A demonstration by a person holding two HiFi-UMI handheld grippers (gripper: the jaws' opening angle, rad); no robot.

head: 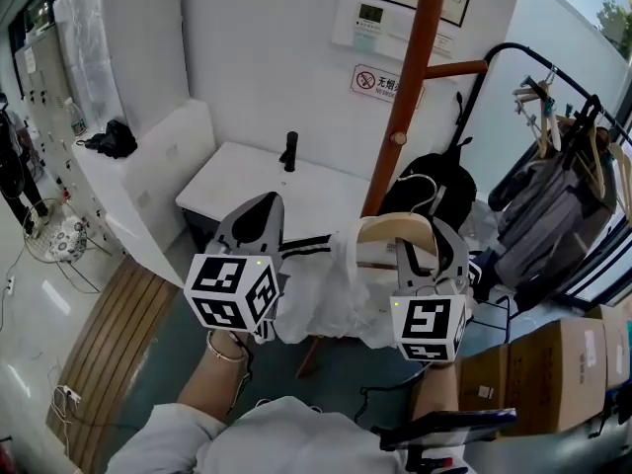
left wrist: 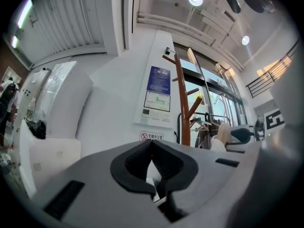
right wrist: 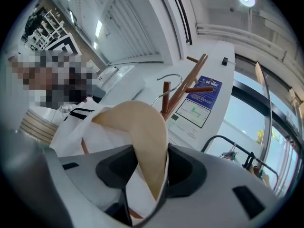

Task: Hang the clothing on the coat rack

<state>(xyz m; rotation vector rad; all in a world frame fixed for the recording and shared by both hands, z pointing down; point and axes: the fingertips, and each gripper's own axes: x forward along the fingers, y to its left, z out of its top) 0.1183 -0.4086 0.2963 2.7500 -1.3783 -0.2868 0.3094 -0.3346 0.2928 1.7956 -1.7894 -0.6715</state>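
Observation:
A white garment [head: 326,299] with black striped trim hangs on a pale wooden hanger [head: 393,229] between my two grippers in the head view. My right gripper [head: 427,250] is shut on the hanger's shoulder [right wrist: 142,132], with white cloth [right wrist: 90,132] draped beside it. My left gripper [head: 269,205] is shut, and a scrap of white cloth [left wrist: 151,183] shows just behind its meeting jaws [left wrist: 153,151]. The brown wooden coat rack [head: 410,77] stands just beyond the hanger, and its pegs show in both gripper views [left wrist: 182,103] [right wrist: 183,89]. The hanger's metal hook [head: 420,186] points toward the pole.
A white cabinet [head: 247,186] with a black object [head: 288,151] on it stands behind the left gripper. A black bag [head: 434,191] leans at the rack's foot. A black clothes rail [head: 563,196] with hung clothes is at the right, and cardboard boxes [head: 553,373] sit below it.

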